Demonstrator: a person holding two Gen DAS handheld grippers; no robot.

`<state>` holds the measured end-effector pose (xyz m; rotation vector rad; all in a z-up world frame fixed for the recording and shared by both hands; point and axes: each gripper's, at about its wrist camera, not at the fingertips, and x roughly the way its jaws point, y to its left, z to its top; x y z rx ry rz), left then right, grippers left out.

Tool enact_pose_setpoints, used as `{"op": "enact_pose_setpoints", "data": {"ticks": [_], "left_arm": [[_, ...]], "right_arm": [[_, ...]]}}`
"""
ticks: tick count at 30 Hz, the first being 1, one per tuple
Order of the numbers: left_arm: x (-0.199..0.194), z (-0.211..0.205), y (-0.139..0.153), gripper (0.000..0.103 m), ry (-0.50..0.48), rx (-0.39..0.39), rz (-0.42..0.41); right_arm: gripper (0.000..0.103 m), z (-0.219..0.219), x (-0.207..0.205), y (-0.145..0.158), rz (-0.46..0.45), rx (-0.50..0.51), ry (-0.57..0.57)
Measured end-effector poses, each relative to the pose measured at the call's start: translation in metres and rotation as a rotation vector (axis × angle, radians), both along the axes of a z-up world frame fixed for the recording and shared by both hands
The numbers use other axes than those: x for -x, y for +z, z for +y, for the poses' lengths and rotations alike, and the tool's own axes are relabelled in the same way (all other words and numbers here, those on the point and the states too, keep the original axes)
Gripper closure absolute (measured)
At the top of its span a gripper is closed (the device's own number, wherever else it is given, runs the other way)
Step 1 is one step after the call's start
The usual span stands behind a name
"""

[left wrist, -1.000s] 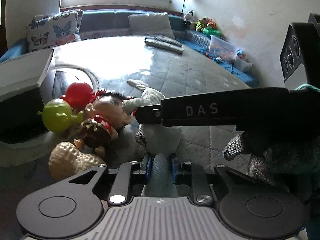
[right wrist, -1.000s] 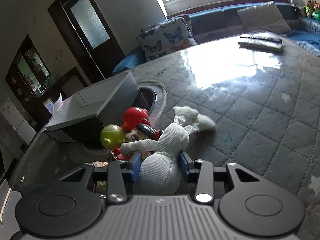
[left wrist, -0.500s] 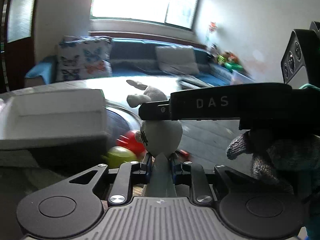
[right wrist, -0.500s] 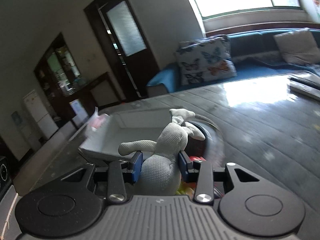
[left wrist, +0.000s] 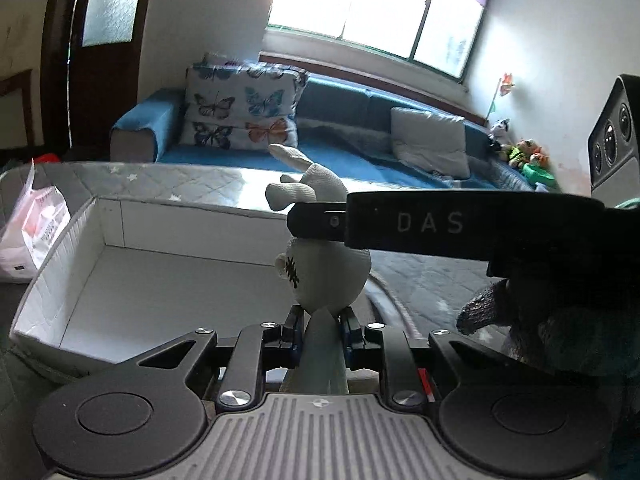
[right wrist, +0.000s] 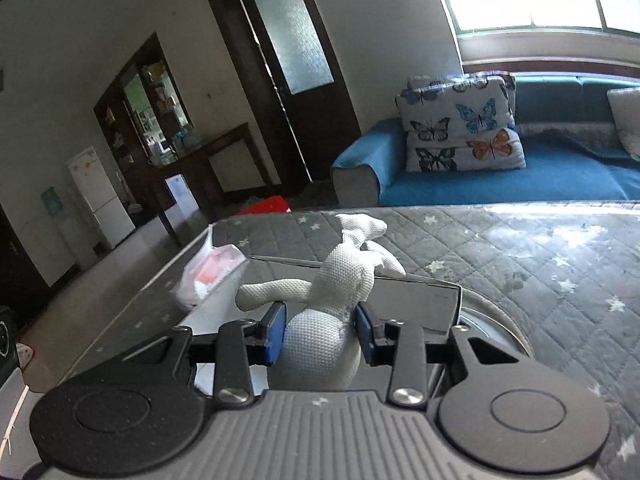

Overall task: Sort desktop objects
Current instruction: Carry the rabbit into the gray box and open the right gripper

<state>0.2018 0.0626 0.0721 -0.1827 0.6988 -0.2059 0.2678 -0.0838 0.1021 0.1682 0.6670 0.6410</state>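
A white plush rabbit (left wrist: 324, 272) hangs in the air, held by both grippers. My left gripper (left wrist: 322, 326) is shut on one thin lower limb of it. My right gripper (right wrist: 320, 332) is shut on the rabbit's (right wrist: 344, 276) body, its blue pads pressing both sides. In the left wrist view a black bar lettered DAS (left wrist: 424, 224) reaches in from the right to the rabbit's neck, with a gloved hand (left wrist: 540, 328) below it. An open white box (left wrist: 60, 248) lies just under and left of the rabbit; its far wall (right wrist: 416, 300) shows behind the toy.
A pink-and-white plastic bag (left wrist: 32, 232) (right wrist: 208, 276) lies beside the box. A round rimmed dish (right wrist: 492, 320) sits under the box's right end. The grey star-quilted tabletop (right wrist: 520, 248) stretches right. A blue sofa with a butterfly cushion (right wrist: 460, 128) stands behind.
Both grippers rose with the rabbit and carried it left from the pile of toys to above the white box. The other toys have dropped out of view.
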Motion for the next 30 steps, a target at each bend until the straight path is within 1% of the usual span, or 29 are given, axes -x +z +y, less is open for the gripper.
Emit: {"op": "enact_pose_setpoints", "data": {"ticks": [4,6,10,13,15,18,24,27,30], "left_arm": [[-0.018,0.010,-0.013,0.081,0.014,0.025,0.057],[-0.022,0.016,-0.017,0.080,0.022,0.032,0.071],[-0.021,0.026,-0.020,0.080,0.070,0.012,0.082],[-0.017,0.033,-0.020,0.080,0.090,0.026,0.080],[-0.012,0.037,-0.018,0.080,0.103,0.028,0.072],[-0.010,0.043,-0.017,0.080,0.115,0.032,0.067],[-0.008,0.051,-0.017,0.080,0.131,0.053,0.066],[-0.009,0.053,-0.019,0.079,0.135,0.057,0.073],[-0.011,0.055,-0.021,0.079,0.143,0.057,0.085]], "right_arm": [[0.066,0.007,-0.020,-0.020,0.050,0.020,-0.013],[0.066,0.009,-0.026,-0.032,0.077,0.030,-0.021],[0.068,0.013,-0.030,-0.051,0.125,0.064,-0.017],[0.069,0.020,-0.030,-0.063,0.158,0.103,-0.012],[0.069,0.024,-0.029,-0.068,0.175,0.110,-0.007],[0.069,0.031,-0.028,-0.072,0.190,0.130,-0.009],[0.069,0.044,-0.027,-0.071,0.176,0.197,0.015],[0.067,0.045,-0.021,-0.063,0.154,0.229,0.053],[0.067,0.049,-0.013,-0.060,0.134,0.267,0.066]]}}
